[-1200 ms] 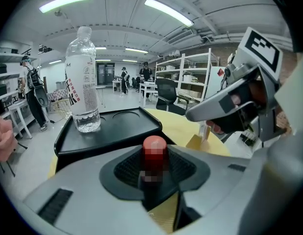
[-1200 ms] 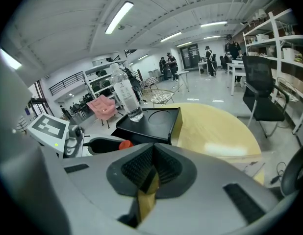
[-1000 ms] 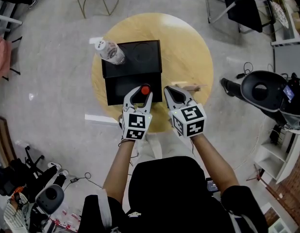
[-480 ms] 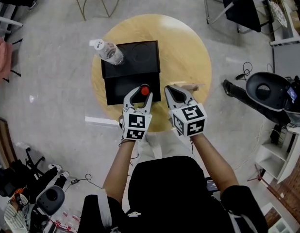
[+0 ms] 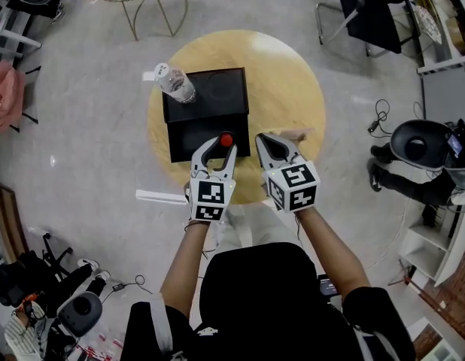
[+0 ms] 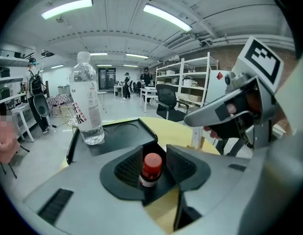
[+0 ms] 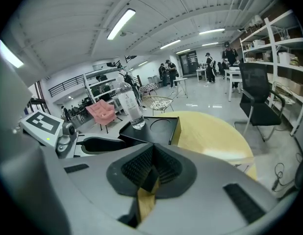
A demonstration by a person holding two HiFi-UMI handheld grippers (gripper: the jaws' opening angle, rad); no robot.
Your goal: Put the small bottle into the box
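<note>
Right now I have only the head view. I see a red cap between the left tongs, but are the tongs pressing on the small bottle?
Observer: It seems not. The left gripper view shows that the left tongs have just been opening. The small bottle stands upright between them, with a gap on its right side.
Operator: Do the right tongs hold something?
Observer: Nothing. In the right gripper view the right tongs are shut, with only the table showing below them.
Operator: Is the big bottle leaning?
Observer: No. Seen from the side, the water bottle stands upright on the box, beside a round recess.
</note>
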